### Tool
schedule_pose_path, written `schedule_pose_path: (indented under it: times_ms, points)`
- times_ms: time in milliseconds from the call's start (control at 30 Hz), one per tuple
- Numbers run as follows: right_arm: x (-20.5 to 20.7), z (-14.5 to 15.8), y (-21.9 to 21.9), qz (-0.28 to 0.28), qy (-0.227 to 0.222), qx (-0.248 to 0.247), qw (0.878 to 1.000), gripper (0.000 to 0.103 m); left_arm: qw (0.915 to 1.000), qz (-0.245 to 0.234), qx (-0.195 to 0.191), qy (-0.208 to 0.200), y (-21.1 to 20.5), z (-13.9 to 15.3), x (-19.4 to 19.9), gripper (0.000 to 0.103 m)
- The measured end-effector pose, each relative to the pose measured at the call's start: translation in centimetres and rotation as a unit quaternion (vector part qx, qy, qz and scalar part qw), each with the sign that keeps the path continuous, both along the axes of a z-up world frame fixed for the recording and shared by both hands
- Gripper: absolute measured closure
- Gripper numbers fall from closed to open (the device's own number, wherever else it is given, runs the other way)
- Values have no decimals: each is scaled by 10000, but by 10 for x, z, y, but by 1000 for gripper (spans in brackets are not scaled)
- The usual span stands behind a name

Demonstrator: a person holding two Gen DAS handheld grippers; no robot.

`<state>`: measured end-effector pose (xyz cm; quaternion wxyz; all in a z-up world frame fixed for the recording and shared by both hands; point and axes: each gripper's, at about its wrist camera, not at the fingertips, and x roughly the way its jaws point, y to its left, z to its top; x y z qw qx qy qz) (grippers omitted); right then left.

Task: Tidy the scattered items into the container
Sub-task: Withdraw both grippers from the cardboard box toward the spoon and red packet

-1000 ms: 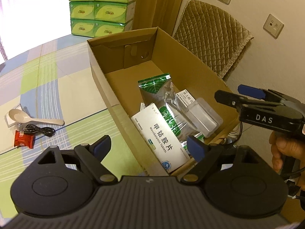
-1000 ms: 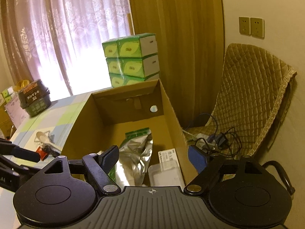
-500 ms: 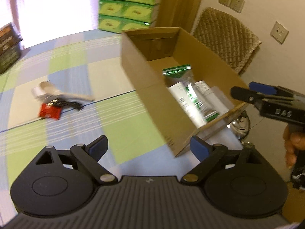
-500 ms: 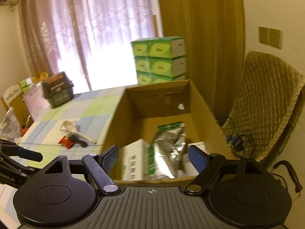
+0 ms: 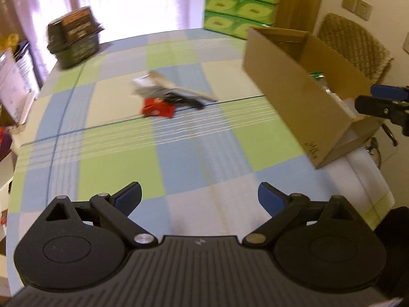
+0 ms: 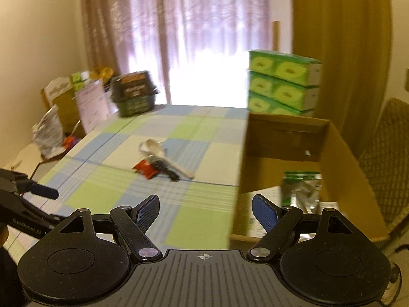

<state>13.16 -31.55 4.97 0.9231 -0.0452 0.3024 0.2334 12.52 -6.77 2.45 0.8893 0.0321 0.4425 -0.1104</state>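
Three loose bits were left out on the checked tablecloth (image 5: 107, 151) from what I could make out in the left wrist view: a red packet (image 5: 158, 107), a black cable (image 5: 184, 100) bunched right against it, and a pale spoon (image 5: 179, 87) lying just behind, all a bit blurry. The left gripper (image 5: 199, 196) hung above the near part of the table with its blue pads spread wide and nothing between them, well short of that little pile. The cardboard box (image 5: 296, 97) sat off to the right near the table edge, and the right gripper (image 5: 381, 97) poked into frame beside it, too edge-on to read there. Switching to the right wrist view, the right gripper (image 6: 205, 211) was also spread apart and empty, held at the near end of the box (image 6: 358, 179), which already had a green foil pouch (image 6: 301, 186) and a white carton inside. Same pile showed mid-table, red packet (image 6: 144, 168) nearest, cable (image 6: 163, 167) and spoon (image 6: 158, 151) touching it. My read: this was the in-between step, heading over for the next pickup. Next move probably needed the left gripper lowered over one item only, and the packet looked easiest since the cable was tangled up against it.
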Motion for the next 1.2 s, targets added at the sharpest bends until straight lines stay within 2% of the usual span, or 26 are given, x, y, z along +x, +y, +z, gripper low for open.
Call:
schedule_pose_path:
  times_ms: [300,567,667,833,1200]
  points:
    - [5,-17,44,489,88,-440,9978,18,9999,26,34,-126,23,-2,3,7]
    - [19,-32,76,817,86,-741,9939,18,9999,-37,135,-99,37,-18,15,6]
    - [27,-40,88,902,100,-817,9925,18,9999,-6,96,-38,44,-26,25,6]
    - [40,-53,106,1018,91,-968,9900,18,9993,-143,305,-130,49,-38,44,6]
    - [84,-81,140,1198,86,-1278,9845,19,9978,-397,493,-205,60,-60,88,6]
